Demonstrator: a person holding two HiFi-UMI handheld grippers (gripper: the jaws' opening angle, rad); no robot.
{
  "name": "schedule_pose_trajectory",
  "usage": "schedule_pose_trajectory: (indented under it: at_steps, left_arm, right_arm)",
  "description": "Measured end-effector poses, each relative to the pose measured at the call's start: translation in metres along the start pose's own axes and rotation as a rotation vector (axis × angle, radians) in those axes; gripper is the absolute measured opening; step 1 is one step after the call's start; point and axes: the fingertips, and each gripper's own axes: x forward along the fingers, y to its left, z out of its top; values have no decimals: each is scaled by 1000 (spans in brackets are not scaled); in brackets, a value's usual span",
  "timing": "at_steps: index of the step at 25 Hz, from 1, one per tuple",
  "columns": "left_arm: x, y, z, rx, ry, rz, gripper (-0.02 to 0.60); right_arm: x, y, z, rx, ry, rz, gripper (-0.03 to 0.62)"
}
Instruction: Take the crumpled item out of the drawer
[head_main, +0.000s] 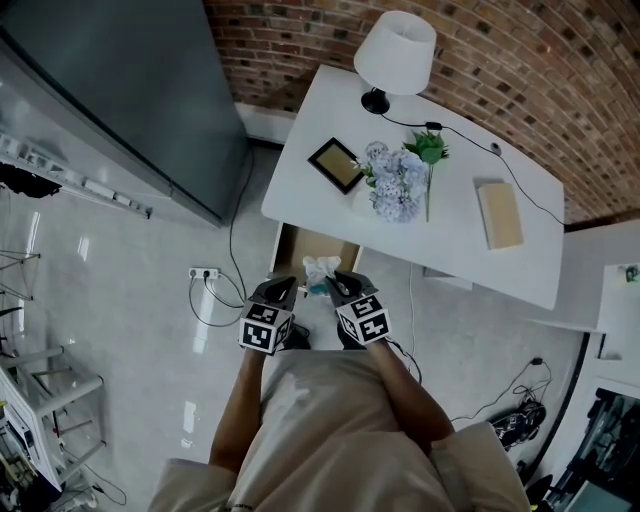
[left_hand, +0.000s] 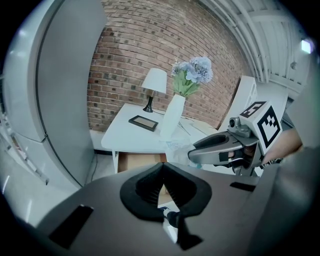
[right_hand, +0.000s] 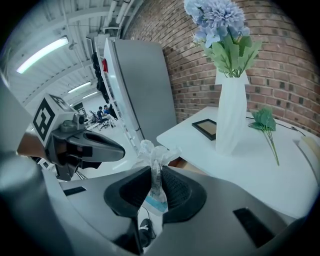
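My right claw (right_hand: 156, 172) is pinched narrow on the crumpled wad (right_hand: 152, 152), which pokes up past my jaw tips. I hold it above the front of the open drawer (head_main: 305, 248), which is under the table's (head_main: 460, 240) near edge by its left corner. My left claw (left_hand: 161, 169) is closed on nothing and hovers just beside the right one.

Overhead; two low views toward desk (head_main: 450, 230)
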Motion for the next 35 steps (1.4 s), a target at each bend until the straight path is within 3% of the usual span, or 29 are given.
schedule_pose_trajectory:
  at_steps: [35]
  left_arm:
    - [18, -24, -7, 16, 36, -59, 17]
  right_arm:
    - [-10, -14, -20, 5, 29, -12, 83]
